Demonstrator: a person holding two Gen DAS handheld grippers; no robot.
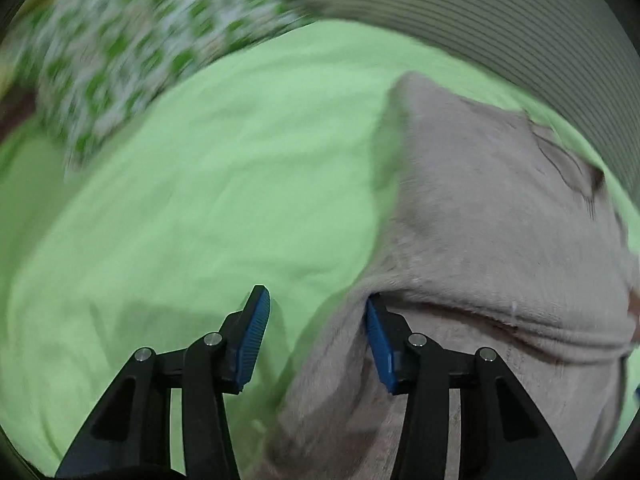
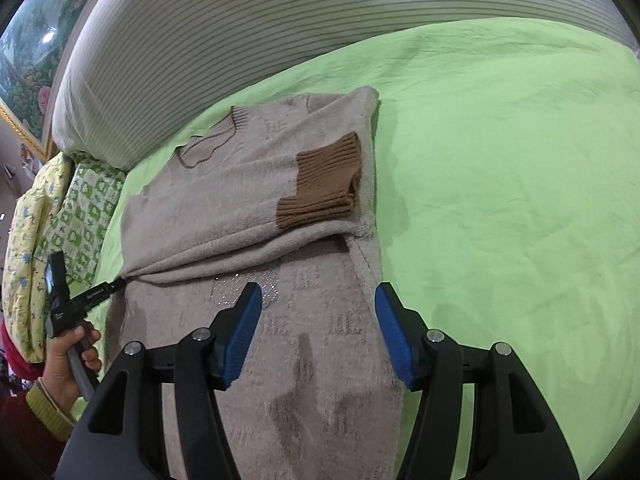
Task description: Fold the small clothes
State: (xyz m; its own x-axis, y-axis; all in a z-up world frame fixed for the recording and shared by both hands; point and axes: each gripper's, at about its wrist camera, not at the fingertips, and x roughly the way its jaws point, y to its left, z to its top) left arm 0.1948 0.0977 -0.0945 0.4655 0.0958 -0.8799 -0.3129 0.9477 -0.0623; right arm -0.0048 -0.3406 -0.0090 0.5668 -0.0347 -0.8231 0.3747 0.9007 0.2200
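Note:
A beige knit sweater (image 2: 248, 184) with brown ribbed cuffs (image 2: 324, 184) lies on the green bedsheet (image 2: 500, 160), its sleeves folded across the body. My right gripper (image 2: 318, 300) is open above the sweater's lower right edge. My left gripper (image 1: 316, 304) is open at the sweater's left edge (image 1: 480, 220); its right finger (image 1: 378, 340) sits under a fold of the knit. The left gripper also shows in the right wrist view (image 2: 116, 286), touching the sweater's left side fold.
A striped grey headboard cushion (image 2: 240, 40) runs along the back. A green patterned pillow (image 2: 84, 216) and a yellow patterned quilt (image 2: 28, 248) lie at the left. A framed picture (image 2: 28, 60) hangs behind. The person's hand (image 2: 68, 364) holds the left tool.

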